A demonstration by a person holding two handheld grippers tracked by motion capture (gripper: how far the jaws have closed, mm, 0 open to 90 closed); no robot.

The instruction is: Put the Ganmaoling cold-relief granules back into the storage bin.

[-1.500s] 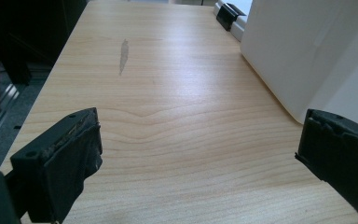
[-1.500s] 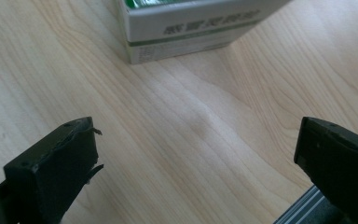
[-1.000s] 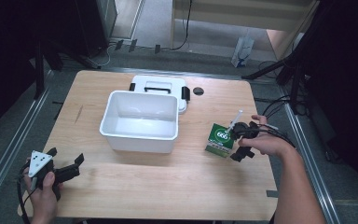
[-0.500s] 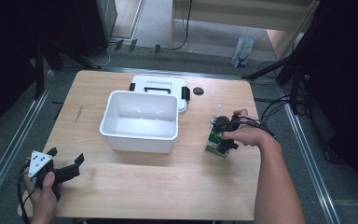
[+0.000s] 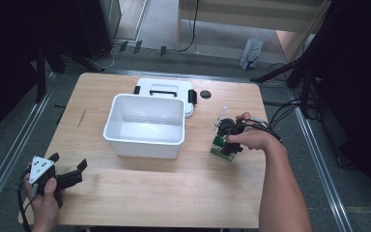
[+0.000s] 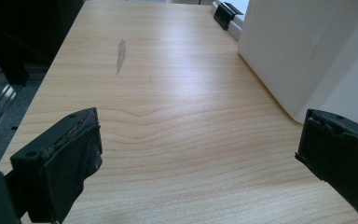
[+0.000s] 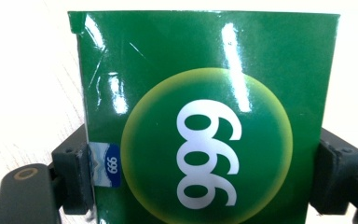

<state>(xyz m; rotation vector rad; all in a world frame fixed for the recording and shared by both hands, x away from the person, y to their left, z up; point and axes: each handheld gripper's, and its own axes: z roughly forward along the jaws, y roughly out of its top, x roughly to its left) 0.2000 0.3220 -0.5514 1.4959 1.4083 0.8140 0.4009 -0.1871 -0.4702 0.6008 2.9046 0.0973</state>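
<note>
Green box [image 7: 205, 116] now in right gripper [image 7: 203, 172]

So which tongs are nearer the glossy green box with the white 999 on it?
Right. The right tongs are shut on the glossy green box, one pad on each side. The left tongs sit open at the table's near left corner, beyond the white plastic bin.

bright table [image 5: 174, 193], dark surroundings; glare streaks the green box [image 7: 205, 93].

The left gripper [image 6: 200, 163] has its jaws wide apart over the table [image 6: 168, 93], near a white bin [image 6: 303, 51].
</note>
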